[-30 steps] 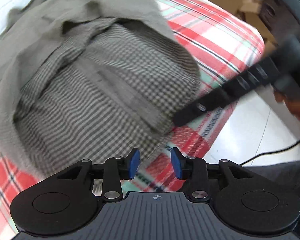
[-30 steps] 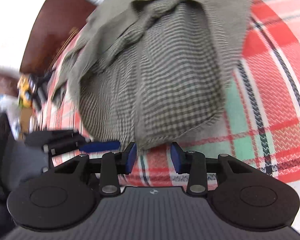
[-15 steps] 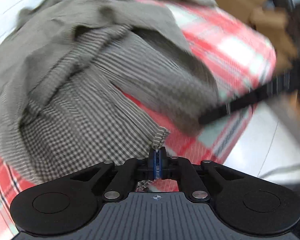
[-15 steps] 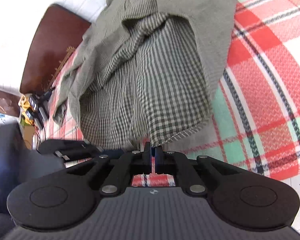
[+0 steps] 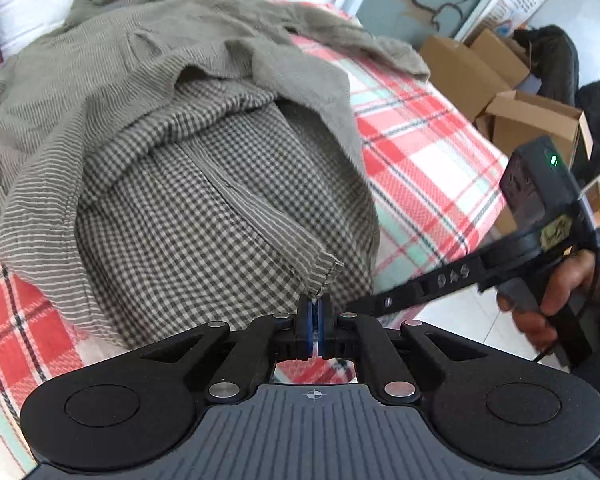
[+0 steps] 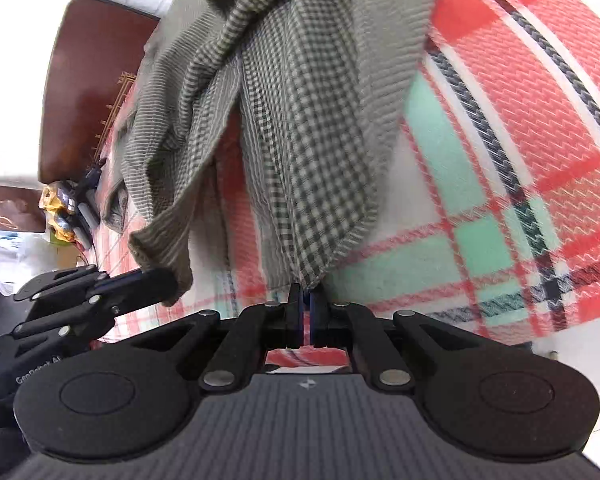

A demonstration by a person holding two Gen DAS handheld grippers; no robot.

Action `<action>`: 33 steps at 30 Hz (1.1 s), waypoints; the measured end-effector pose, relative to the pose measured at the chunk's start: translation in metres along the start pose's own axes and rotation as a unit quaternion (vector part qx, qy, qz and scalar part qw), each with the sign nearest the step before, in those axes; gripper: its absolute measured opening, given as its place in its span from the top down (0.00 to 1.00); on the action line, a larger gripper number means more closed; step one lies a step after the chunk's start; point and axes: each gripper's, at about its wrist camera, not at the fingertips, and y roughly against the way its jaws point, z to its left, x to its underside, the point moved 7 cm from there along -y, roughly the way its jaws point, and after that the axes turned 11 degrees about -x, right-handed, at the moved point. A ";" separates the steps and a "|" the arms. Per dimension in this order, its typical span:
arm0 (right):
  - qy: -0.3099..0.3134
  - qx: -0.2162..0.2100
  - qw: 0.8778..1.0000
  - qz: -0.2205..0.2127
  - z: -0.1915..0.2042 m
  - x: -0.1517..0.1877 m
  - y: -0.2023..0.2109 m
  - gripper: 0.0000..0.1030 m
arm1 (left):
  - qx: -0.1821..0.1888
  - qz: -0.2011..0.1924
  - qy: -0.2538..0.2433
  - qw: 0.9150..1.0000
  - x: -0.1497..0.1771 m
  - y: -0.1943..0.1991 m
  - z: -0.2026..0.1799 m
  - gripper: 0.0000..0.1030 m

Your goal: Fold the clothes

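Observation:
A grey-green shirt (image 5: 148,92) with a checked lining (image 5: 204,216) lies crumpled on a red, white and mint plaid blanket (image 5: 416,160). My left gripper (image 5: 314,304) is shut on a hem corner of the shirt (image 5: 324,272) near the blanket's front edge. My right gripper (image 6: 305,300) is shut on another hem corner (image 6: 316,268), the cloth rising away from it in folds. The right gripper (image 5: 428,292) shows in the left wrist view, held by a hand (image 5: 556,292). The left gripper (image 6: 100,288) shows in the right wrist view, cloth hanging over its fingertips.
Open cardboard boxes (image 5: 500,92) stand on the floor beyond the bed's right side. A dark wooden headboard (image 6: 92,80) and small clutter (image 6: 64,208) sit at the left in the right wrist view. White floor (image 5: 460,320) runs along the bed's edge.
Both grippers were open a second ago and have shut on hem corners of the shirt. The left one has since lifted its corner slightly, and the cloth has pulled into folds.

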 end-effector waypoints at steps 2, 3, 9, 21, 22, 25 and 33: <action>0.010 0.003 1.000 0.000 0.002 0.000 0.002 0.97 | -0.006 0.013 -0.003 1.000 0.003 -0.007 0.000 1.00; 0.016 0.005 1.000 0.000 0.002 -0.001 0.002 0.97 | -0.010 0.018 -0.008 1.000 0.005 -0.012 0.000 1.00; 0.033 0.015 0.999 0.019 0.009 0.004 0.001 0.95 | -0.026 0.042 -0.032 0.998 0.013 -0.037 -0.004 1.00; 0.080 0.039 0.996 -0.002 0.019 -0.011 0.039 0.93 | -0.002 0.068 -0.051 0.996 0.020 -0.026 -0.009 0.51; 0.090 0.047 0.995 -0.011 0.019 -0.016 0.046 0.93 | 0.004 0.062 -0.048 0.997 0.017 -0.020 -0.010 0.51; 0.137 0.081 0.986 -0.044 0.023 -0.037 0.062 0.92 | 0.009 0.036 -0.035 0.999 0.003 -0.008 -0.008 0.50; 0.266 0.195 0.940 -0.083 0.042 -0.102 0.042 0.63 | -0.067 0.037 0.016 0.997 -0.028 -0.064 0.002 0.52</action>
